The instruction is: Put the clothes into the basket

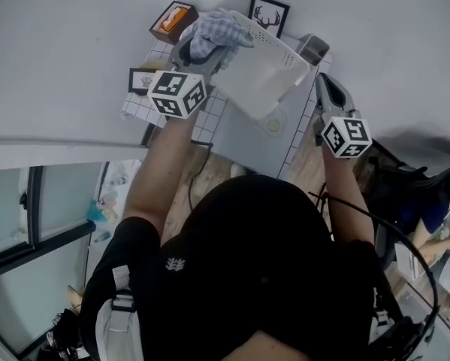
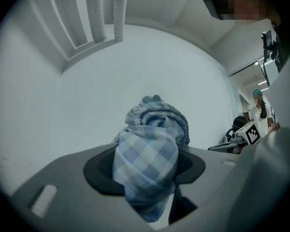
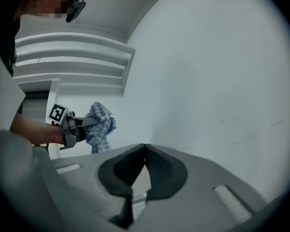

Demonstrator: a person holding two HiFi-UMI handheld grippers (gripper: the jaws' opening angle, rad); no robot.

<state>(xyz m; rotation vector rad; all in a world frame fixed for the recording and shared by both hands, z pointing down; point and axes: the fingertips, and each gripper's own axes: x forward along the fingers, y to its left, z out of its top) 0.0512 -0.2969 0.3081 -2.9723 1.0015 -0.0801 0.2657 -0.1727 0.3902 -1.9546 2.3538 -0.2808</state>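
A blue checked cloth point(image 1: 221, 28) is clamped between the jaws of the left gripper point(image 1: 203, 51) and is held at the far left corner of the white basket point(image 1: 279, 42). To the right, the right gripper point(image 1: 324, 87) is closed and empty, beside the basket.

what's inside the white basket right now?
Visible floor of the white basket is bare. The checked cloth, clamped in the left gripper, covers one corner; anything beneath is hidden.
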